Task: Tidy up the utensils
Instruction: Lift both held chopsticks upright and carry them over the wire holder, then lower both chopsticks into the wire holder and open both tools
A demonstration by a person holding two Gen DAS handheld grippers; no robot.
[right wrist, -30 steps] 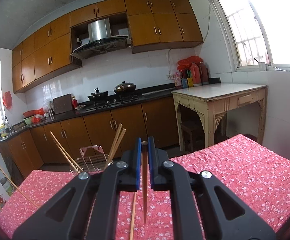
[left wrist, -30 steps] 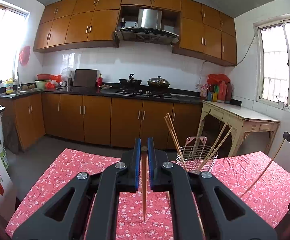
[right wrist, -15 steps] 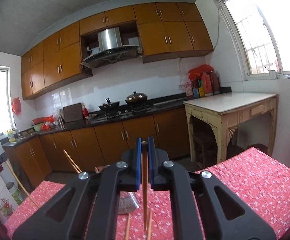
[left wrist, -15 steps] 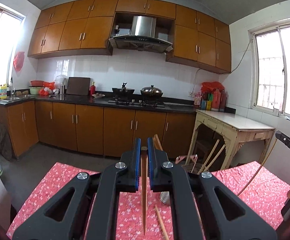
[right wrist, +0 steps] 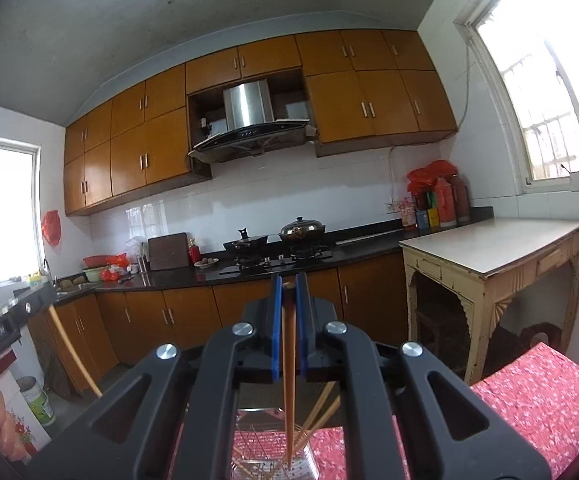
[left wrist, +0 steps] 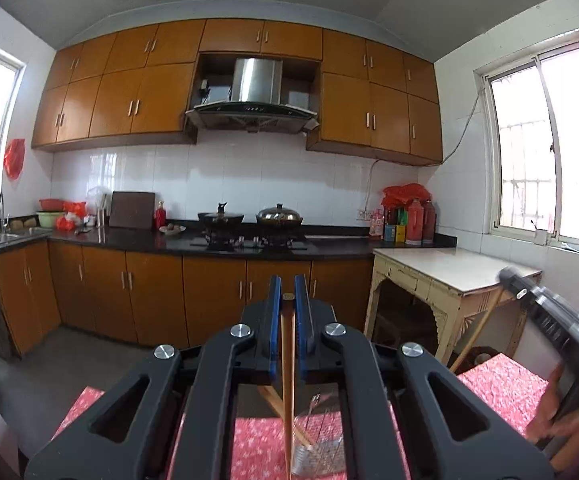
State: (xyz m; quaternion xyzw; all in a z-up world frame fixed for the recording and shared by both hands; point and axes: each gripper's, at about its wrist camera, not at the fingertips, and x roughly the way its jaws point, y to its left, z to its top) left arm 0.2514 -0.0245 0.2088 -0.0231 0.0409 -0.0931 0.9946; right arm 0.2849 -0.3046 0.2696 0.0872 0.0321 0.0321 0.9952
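Note:
My left gripper (left wrist: 288,294) is shut on a wooden chopstick (left wrist: 287,384) that hangs down between the jaws toward the wire utensil holder (left wrist: 319,450) on the red flowered tablecloth (left wrist: 503,390). My right gripper (right wrist: 288,286) is shut on another wooden chopstick (right wrist: 288,376), whose tip reaches into the wire holder (right wrist: 267,452), where several chopsticks (right wrist: 321,410) lean. The right gripper shows at the right edge of the left wrist view (left wrist: 545,312), the left gripper at the left edge of the right wrist view (right wrist: 1,332).
A cream side table (right wrist: 493,252) stands to the right behind the cloth-covered table. Kitchen cabinets and a black counter (left wrist: 161,242) with a stove and pots (left wrist: 249,222) run along the far wall. A window (left wrist: 549,152) is on the right.
Both grippers rose and tilted up, so the table and holder dropped to the bottom of both views. The chopsticks stay gripped and now hang over the holder.

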